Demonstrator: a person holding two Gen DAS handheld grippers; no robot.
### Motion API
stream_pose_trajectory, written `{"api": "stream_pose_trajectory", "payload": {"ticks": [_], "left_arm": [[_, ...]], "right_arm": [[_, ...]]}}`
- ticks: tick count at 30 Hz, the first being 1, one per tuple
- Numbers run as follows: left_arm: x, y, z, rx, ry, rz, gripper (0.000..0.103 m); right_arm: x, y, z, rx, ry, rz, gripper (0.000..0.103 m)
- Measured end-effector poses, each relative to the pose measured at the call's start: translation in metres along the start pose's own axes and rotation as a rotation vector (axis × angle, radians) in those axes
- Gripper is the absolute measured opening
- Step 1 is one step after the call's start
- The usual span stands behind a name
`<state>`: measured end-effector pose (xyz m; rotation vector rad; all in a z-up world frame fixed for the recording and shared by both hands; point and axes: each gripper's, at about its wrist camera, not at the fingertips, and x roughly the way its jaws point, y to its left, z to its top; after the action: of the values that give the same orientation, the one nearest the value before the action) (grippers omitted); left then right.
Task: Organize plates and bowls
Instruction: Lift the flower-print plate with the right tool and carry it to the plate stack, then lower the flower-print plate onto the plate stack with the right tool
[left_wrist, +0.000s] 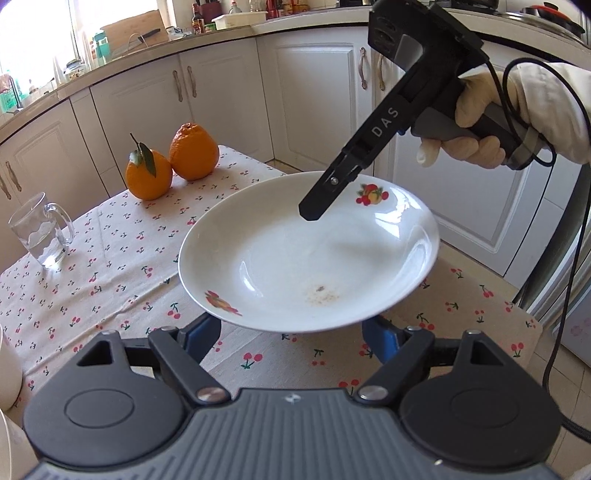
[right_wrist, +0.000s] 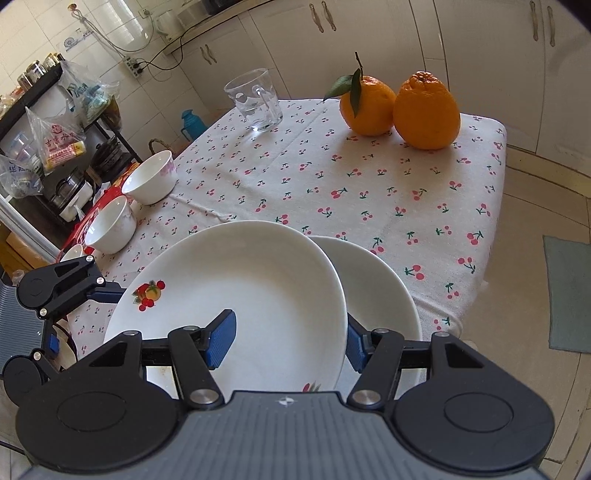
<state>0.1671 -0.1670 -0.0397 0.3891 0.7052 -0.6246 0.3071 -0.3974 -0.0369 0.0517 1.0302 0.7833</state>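
A white deep plate (left_wrist: 295, 254) with fruit prints hangs tilted above the cherry-print tablecloth (left_wrist: 110, 266). My right gripper (right_wrist: 290, 341) straddles its rim (right_wrist: 258, 295), one blue pad (right_wrist: 221, 339) inside and one outside; contact is unclear. It also shows in the left wrist view (left_wrist: 314, 212). A second white plate (right_wrist: 376, 280) lies beneath on the table. My left gripper (left_wrist: 291, 341) is open, its blue pads on either side below the plate's near edge. Two white bowls (right_wrist: 151, 177) (right_wrist: 110, 223) stand at the table's left edge.
Two oranges (right_wrist: 399, 105) and a glass mug (right_wrist: 256, 99) stand at the far side of the table. White cabinets (left_wrist: 314, 92) surround it. A rack with bags (right_wrist: 48, 140) stands to the left. The table's right edge drops to tiled floor (right_wrist: 535, 221).
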Motion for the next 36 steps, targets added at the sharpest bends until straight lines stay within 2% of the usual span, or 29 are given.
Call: {"api": "stream_pose_trajectory", "payload": {"ticks": [15,23,36], "left_arm": [[0.008,-0.002,0.003,0.04,0.011,-0.019,0.083],[0.013,0.003,0.003,0.04,0.008,-0.05,0.083],[0.015,0.005,0.004,0.036,0.001,-0.051,0.083]], "right_arm": [[-0.001,-0.008,-0.016,0.036,-0.004,-0.037,0.069],[-0.011,-0.009,-0.025,0.055,-0.018,-0.054,0.07],[-0.028,-0.001,-0.04,0.062,-0.024,-0.099,0.07]]}}
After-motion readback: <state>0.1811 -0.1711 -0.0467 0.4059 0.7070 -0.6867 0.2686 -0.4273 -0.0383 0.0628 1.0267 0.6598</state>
